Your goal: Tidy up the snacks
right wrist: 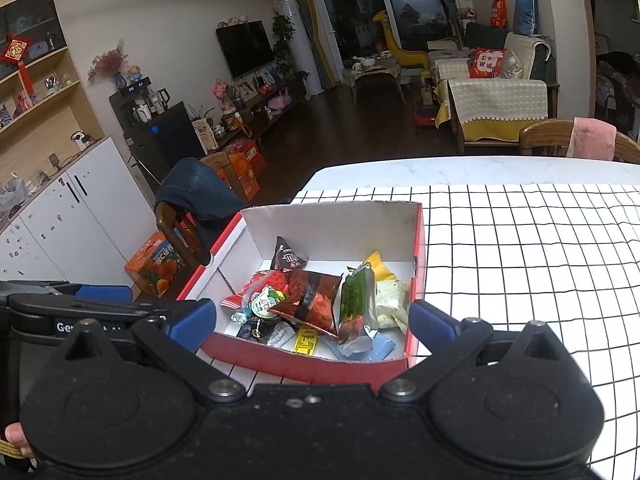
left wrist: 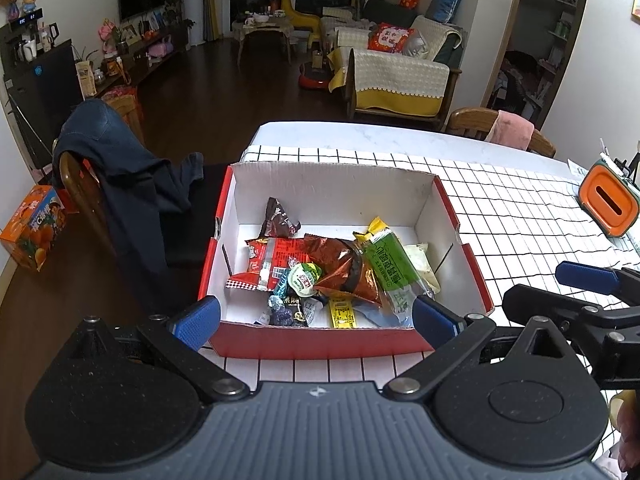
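Note:
A red box with white inside (left wrist: 332, 184) (right wrist: 332, 216) stands on the checked tablecloth and holds several snack packs: a shiny red bag (left wrist: 344, 264) (right wrist: 312, 300), a green pack (left wrist: 390, 266) (right wrist: 356, 300), a red-and-white pack (left wrist: 272, 264), a brown M&M's bag (left wrist: 278, 220) (right wrist: 288, 258) and small sweets. My left gripper (left wrist: 316, 320) is open and empty, its blue fingers just before the box's near wall. My right gripper (right wrist: 312, 322) is open and empty, spanning the near wall. The right gripper's blue finger (left wrist: 584, 276) shows at right in the left wrist view.
An orange-and-green tissue holder (left wrist: 610, 204) stands on the checked tablecloth (right wrist: 520, 240) at the right. A wooden chair draped with dark jeans (left wrist: 120, 172) stands left of the table. A chair with a pink cloth (left wrist: 512, 128) is at the far side.

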The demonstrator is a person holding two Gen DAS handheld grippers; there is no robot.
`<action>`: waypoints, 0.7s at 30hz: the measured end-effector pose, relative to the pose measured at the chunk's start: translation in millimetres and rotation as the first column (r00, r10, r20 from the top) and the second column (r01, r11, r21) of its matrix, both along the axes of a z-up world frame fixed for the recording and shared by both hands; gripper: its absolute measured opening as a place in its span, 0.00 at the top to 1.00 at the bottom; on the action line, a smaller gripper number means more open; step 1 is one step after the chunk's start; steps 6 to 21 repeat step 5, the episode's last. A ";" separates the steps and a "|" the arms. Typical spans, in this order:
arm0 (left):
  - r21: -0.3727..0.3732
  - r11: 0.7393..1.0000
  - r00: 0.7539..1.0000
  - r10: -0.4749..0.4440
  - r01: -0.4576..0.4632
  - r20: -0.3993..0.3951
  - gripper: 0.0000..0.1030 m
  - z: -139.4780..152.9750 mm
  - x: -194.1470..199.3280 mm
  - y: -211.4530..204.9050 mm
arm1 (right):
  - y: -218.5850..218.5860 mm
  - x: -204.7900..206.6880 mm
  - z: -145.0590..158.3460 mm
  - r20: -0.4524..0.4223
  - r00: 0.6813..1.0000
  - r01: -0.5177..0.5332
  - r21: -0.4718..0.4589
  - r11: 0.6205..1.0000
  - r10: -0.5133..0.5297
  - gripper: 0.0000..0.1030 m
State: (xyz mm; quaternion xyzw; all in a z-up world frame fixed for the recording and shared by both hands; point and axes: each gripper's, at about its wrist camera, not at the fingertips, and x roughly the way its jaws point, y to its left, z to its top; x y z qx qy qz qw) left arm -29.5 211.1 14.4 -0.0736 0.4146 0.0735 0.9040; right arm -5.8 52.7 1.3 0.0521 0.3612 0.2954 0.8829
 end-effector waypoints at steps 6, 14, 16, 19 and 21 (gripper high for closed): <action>0.003 1.000 1.000 -0.001 0.001 -0.001 0.00 -0.1 -0.3 -0.5 | -0.2 -0.3 0.3 -0.001 1.000 0.001 0.001 1.000 -0.001 0.00; 0.003 1.000 1.000 -0.001 0.001 -0.001 0.00 -0.1 -0.3 -0.5 | -0.2 -0.3 0.3 -0.001 1.000 0.001 0.001 1.000 -0.001 0.00; 0.003 1.000 1.000 -0.001 0.001 -0.001 0.00 -0.1 -0.3 -0.5 | -0.2 -0.3 0.3 -0.001 1.000 0.001 0.001 1.000 -0.001 0.00; 0.003 1.000 1.000 -0.001 0.001 -0.001 0.00 -0.1 -0.3 -0.5 | -0.2 -0.3 0.3 -0.001 1.000 0.001 0.001 1.000 -0.001 0.00; 0.003 1.000 1.000 -0.001 0.001 -0.001 0.00 -0.1 -0.3 -0.5 | -0.2 -0.3 0.3 -0.001 1.000 0.001 0.001 1.000 -0.001 0.00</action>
